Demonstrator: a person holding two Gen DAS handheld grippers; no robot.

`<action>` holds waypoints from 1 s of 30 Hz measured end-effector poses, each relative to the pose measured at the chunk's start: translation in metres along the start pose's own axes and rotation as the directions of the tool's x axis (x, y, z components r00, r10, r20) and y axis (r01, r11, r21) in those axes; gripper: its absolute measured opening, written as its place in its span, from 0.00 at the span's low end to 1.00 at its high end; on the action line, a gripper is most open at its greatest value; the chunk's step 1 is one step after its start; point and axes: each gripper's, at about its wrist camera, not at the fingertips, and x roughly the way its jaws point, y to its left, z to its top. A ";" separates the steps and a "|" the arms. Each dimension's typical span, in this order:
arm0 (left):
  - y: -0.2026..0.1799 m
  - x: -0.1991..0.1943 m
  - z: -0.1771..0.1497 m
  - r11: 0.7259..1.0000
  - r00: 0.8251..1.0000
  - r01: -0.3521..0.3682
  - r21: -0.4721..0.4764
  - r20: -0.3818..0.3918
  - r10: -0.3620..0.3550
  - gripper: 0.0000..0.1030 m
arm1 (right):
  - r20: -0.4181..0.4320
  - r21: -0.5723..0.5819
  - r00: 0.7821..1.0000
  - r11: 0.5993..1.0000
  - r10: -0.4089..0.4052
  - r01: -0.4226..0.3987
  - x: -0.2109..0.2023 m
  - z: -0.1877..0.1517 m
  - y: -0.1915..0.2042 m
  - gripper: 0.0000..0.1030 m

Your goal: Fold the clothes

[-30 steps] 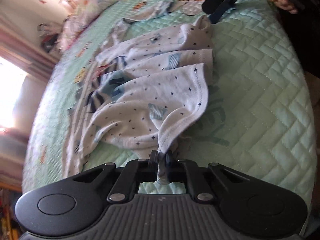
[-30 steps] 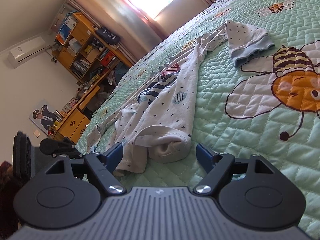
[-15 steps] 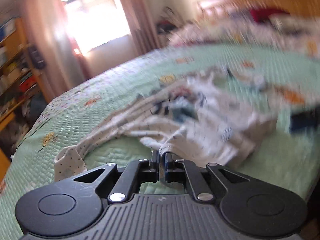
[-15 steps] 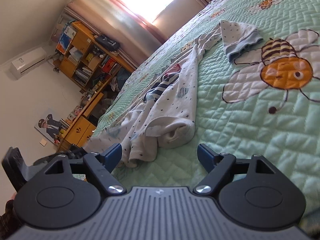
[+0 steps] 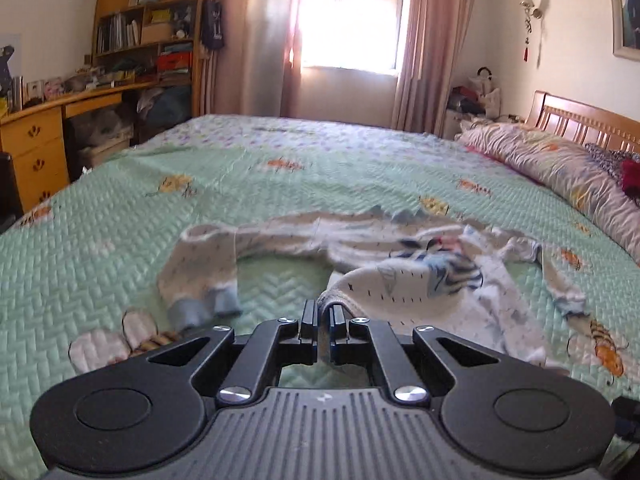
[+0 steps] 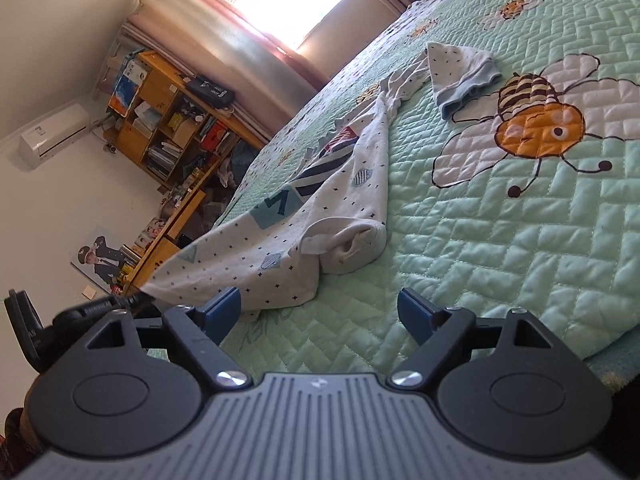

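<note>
A white baby garment [image 5: 400, 276] with small dark specks, blue patches and blue cuffs lies crumpled on the green quilted bedspread [image 5: 280, 184]. My left gripper [image 5: 323, 312] is shut on a hem edge of it, and the cloth stretches away from the jaws. In the right wrist view the same garment [image 6: 320, 216] runs from a rolled cuff toward the left, where the left gripper [image 6: 136, 300] pulls its corner taut off the bed. My right gripper [image 6: 320, 308] is open just above the quilt, with nothing between its blue pads [image 6: 416, 312], close to the garment's near edge.
A long patterned pillow [image 5: 560, 168] and wooden headboard [image 5: 584, 124] line the right side of the bed. A wooden desk [image 5: 36, 140] and bookshelf [image 5: 148, 28] stand left of the bed, by a curtained window [image 5: 352, 16]. The bed's near edge [image 6: 600, 356] is beside my right gripper.
My left gripper has swung round with the hem held, from looking down on the garment to looking level across the bed; the cloth now stretches taut. The right gripper has backed off slightly, still open.
</note>
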 end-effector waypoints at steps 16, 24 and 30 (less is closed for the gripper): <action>0.051 0.027 -0.043 0.972 0.974 -0.194 -0.132 -0.144 0.175 0.19 | 0.085 -0.474 0.983 0.861 -0.163 0.183 0.018 0.033 0.033 0.84; 0.019 0.017 -0.031 0.992 0.986 -0.117 -0.041 -0.124 0.111 0.46 | 0.100 -0.297 0.975 0.929 -0.199 0.220 0.034 0.070 0.002 0.84; -0.015 0.009 -0.024 0.996 0.996 -0.052 0.068 -0.069 0.057 0.56 | 0.210 -0.296 0.923 0.878 -0.323 0.375 0.013 0.091 -0.031 0.84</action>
